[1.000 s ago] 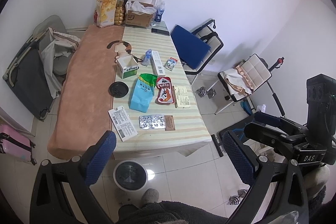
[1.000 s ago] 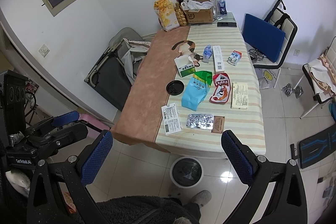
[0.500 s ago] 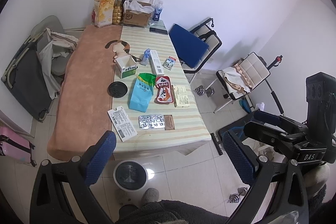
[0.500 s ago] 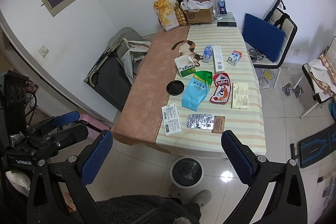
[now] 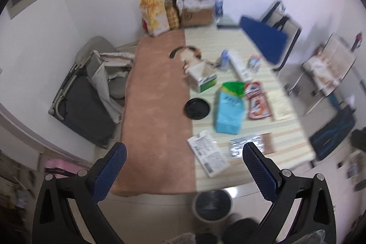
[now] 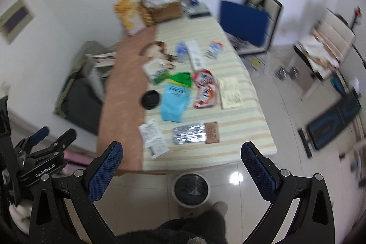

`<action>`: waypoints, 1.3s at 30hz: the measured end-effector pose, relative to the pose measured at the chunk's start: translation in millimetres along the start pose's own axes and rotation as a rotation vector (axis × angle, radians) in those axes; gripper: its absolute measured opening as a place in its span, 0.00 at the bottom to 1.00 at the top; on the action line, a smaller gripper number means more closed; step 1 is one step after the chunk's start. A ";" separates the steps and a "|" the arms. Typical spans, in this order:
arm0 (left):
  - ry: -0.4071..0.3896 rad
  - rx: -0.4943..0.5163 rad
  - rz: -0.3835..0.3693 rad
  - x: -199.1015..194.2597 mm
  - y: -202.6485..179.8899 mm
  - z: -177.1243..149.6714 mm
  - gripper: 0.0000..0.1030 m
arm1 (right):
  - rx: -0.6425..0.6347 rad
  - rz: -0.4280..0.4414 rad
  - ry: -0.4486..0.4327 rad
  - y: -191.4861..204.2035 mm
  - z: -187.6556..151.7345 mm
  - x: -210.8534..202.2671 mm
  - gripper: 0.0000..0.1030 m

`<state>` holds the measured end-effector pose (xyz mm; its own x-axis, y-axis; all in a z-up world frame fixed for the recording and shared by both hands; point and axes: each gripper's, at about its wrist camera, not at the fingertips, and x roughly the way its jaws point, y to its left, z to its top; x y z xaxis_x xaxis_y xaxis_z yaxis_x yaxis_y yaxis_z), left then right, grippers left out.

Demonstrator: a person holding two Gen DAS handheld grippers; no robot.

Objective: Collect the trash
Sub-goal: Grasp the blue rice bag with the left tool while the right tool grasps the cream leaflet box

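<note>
Left hand-held gripper (image 5: 183, 160): held wide, nothing between its blue-padded fingers (image 5: 109, 172); raised above the near end of the tabletop (image 5: 157, 111). It is also seen at the left edge of the right wrist view.
Right hand-held gripper (image 6: 181, 162): spread wide and empty, raised over the floor in front of the tabletop.
Trash on the tabletop: a light blue bag (image 6: 175, 100) with a green top lies mid-table; a red and white wrapper (image 6: 204, 89) lies just beside it, and a pale flat packet (image 6: 230, 89) beside that.
Near edge: a white printed paper packet (image 6: 154, 138), a silver blister sheet (image 6: 188, 133) and a small brown card (image 6: 211, 132) touching it are laid in a row.
Black round lid (image 6: 149, 99): lies at the seam between the brown cloth and the striped cloth.
Open white and green box (image 6: 156, 71): stands farther back, with a long white box (image 6: 194, 54) and a small carton (image 6: 213, 49) beyond it.
Waste bin (image 6: 191, 189): round, dark-lined, on the tiled floor just below the near edge of the tabletop.
Far end: a yellow bag (image 5: 154, 13) and a cardboard box (image 5: 197, 12) stand against the wall.
Sharpness: both views are blurred; labels cannot be read.
</note>
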<state>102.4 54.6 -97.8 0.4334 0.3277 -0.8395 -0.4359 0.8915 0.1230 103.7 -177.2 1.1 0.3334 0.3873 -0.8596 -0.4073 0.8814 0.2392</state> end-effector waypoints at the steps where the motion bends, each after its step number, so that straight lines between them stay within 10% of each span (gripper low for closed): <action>1: 0.024 0.009 0.008 15.1 -0.5 2.3 1.00 | 0.023 -0.021 0.016 -6.2 4.6 17.6 1.00; 9: 0.276 0.033 -0.083 158.2 -53.1 45.5 1.00 | 0.084 -0.210 0.158 -75.2 53.8 158.2 1.00; 21: 0.559 0.020 -0.136 325.4 -131.7 93.9 1.00 | 0.098 -0.192 0.419 -161.7 115.4 361.8 1.00; 30: 0.613 0.002 -0.086 345.8 -134.2 91.3 0.95 | 0.042 -0.188 0.471 -166.4 121.9 415.2 0.93; 34: 0.565 -0.002 -0.065 328.8 -129.9 89.4 0.88 | -0.029 -0.219 0.443 -160.5 121.6 413.6 0.73; 39: 0.513 -0.003 -0.042 279.2 -126.1 87.3 0.86 | -0.047 -0.204 0.434 -163.8 118.9 402.7 0.72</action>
<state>347.2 60.9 -301.5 0.0080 0.0952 -0.9954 -0.4293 0.8994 0.0825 405.8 -133.5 -330.6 0.0290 0.0509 -0.9983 -0.4115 0.9108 0.0345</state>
